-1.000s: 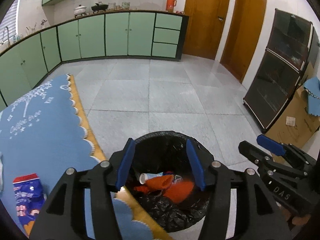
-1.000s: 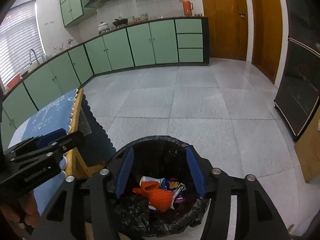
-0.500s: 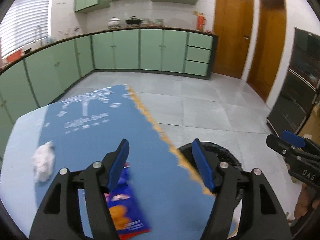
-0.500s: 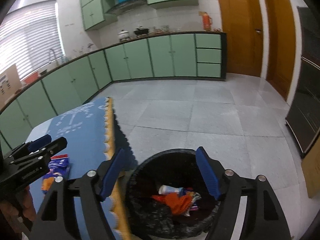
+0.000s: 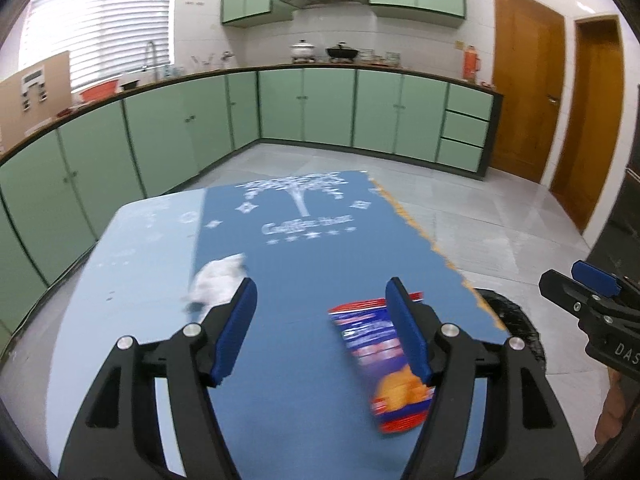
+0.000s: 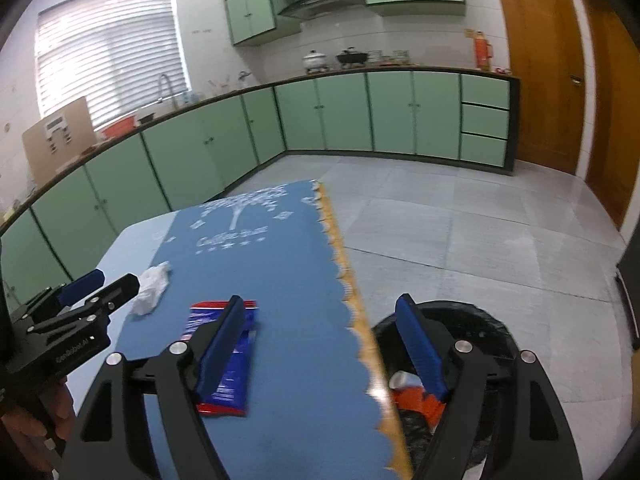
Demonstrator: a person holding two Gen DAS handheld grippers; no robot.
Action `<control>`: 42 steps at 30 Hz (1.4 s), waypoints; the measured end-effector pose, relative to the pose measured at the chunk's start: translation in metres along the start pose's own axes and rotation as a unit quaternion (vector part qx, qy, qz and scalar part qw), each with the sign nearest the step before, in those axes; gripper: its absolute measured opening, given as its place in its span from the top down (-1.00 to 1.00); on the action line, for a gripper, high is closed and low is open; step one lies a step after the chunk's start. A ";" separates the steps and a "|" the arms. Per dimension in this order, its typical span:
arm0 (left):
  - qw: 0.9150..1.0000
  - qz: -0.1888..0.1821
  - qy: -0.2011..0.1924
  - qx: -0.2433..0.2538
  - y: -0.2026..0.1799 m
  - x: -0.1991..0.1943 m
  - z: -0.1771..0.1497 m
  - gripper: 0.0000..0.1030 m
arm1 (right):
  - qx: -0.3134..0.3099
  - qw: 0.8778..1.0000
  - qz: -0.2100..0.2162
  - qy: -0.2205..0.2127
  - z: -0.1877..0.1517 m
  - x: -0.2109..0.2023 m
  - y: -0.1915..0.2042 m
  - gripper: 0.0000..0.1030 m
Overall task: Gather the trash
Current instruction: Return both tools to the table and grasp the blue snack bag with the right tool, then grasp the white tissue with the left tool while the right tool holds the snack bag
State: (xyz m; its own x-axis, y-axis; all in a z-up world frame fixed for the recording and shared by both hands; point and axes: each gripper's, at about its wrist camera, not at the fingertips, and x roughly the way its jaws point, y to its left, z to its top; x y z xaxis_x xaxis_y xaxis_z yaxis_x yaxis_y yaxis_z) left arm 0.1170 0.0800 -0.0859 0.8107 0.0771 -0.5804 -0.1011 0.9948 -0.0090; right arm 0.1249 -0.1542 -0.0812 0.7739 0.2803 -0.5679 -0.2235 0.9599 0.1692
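We hold the left tongs (image 5: pixel 320 332) above the table (image 5: pixel 120 280), their blue pads spread wide apart with nothing between them. The table carries a blue cloth (image 5: pixel 312 264) printed with a white tree, its scalloped fringe running along the table's right edge. On the cloth, towards the near right part of the table, lies a flat snack packet (image 5: pixel 372 344) in blue, red and orange; the right pad of the left tongs partly covers it in the left wrist view, and whether pad and packet touch we cannot tell. A crumpled white tissue (image 5: pixel 218 280) lies further left on the cloth, near the seam where the darker blue meets the paler strip.

We hold the right tongs (image 6: pixel 320 344) over the table's right edge, also spread apart and empty. Their left pad sits above the packet (image 6: pixel 228 380), their right pad above a bin (image 6: pixel 480 328) lined with a black bag, which stands on the tiled floor (image 6: pixel 460 240) just beside that edge. Inside the bin we see orange rubbish (image 6: pixel 420 398) and a pale cup (image 6: pixel 400 380).
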 end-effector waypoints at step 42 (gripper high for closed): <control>0.996 0.060 0.057 -0.030 0.080 0.065 -0.028 -0.47 | -0.083 0.985 0.072 0.130 -0.059 0.088 0.087 0.44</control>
State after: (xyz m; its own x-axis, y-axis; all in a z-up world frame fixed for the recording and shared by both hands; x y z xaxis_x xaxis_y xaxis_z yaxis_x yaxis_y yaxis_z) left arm 0.1454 0.1623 -0.1469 0.7207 0.1830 -0.6687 -0.2300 0.9730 0.0184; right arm 0.1385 -0.0453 -0.1644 0.5535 0.3848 -0.7386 -0.4314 0.8911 0.1410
